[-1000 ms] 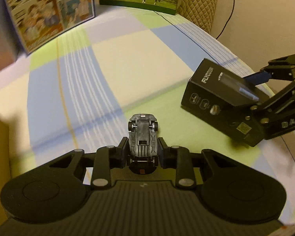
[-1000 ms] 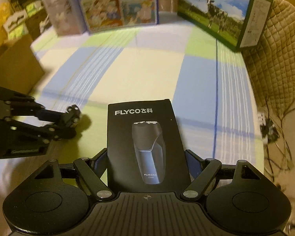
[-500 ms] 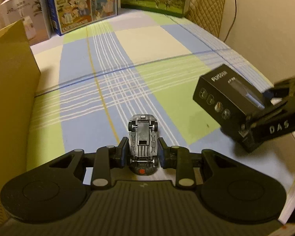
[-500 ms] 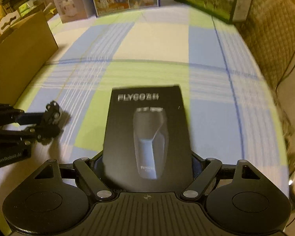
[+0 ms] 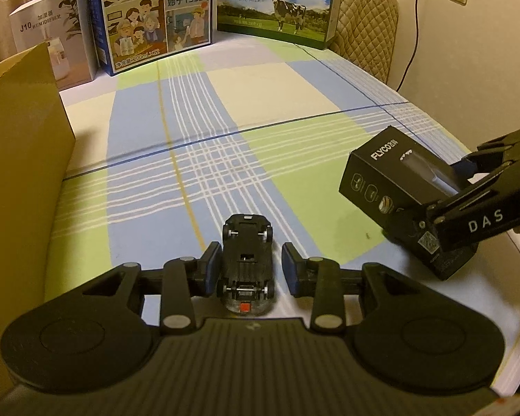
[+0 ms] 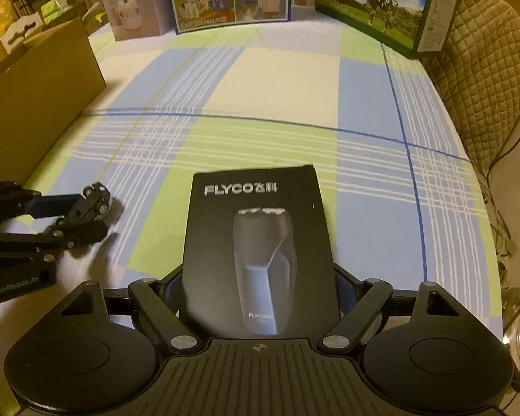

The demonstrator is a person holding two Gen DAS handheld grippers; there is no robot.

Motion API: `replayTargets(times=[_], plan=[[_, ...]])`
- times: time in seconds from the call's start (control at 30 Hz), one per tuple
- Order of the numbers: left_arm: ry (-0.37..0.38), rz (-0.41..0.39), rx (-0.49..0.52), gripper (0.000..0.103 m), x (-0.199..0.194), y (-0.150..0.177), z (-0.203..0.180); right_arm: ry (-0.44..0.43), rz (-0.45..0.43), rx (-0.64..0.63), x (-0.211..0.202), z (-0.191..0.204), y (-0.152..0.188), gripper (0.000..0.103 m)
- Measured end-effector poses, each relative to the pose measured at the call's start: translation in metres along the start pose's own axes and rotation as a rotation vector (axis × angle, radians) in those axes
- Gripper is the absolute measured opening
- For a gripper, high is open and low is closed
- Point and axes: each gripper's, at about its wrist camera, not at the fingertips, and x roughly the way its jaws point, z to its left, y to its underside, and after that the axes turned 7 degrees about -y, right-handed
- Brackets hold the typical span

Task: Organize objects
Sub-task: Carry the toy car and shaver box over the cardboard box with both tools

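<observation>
A small dark toy car (image 5: 248, 260) lies upside down on the checked tablecloth (image 5: 197, 111), wheels up. My left gripper (image 5: 251, 248) is open around it: the left pad is close against the car and a narrow gap shows at the right pad. In the right wrist view the car (image 6: 98, 197) sits at the tip of the left gripper (image 6: 83, 215). My right gripper (image 6: 260, 287) is shut on a black FLYCO shaver box (image 6: 256, 235), held low over the cloth. The same shaver box (image 5: 391, 187) and right gripper (image 5: 468, 187) appear at the right of the left wrist view.
An open brown cardboard box (image 5: 24, 173) stands along the left edge. At the back stand a white humidifier box (image 5: 52, 34) and two milk cartons (image 5: 156, 17) (image 5: 277, 0). A quilted chair back (image 5: 367, 24) and the table's curved right edge (image 5: 468, 145) border the right side.
Both grippers pulled back toward the near table edge and lowered. The left gripper's fingers spread apart from the toy car, which they gripped before. The right gripper kept the shaver box.
</observation>
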Motion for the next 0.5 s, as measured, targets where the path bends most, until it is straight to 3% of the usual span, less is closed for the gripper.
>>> replayTargets(times=[0.33,0.5], plan=[[0.001,0.006,0.000,0.032,0.0015,-0.0014,0.0024,-0.002,-0.019,0.032,-0.0036,-0.0033,-0.0044,0.079],[-0.003,0.029,-0.002,0.026,0.0036,-0.0004,0.0024,-0.002,-0.016,0.037,-0.0024,-0.0054,-0.0049,0.079]])
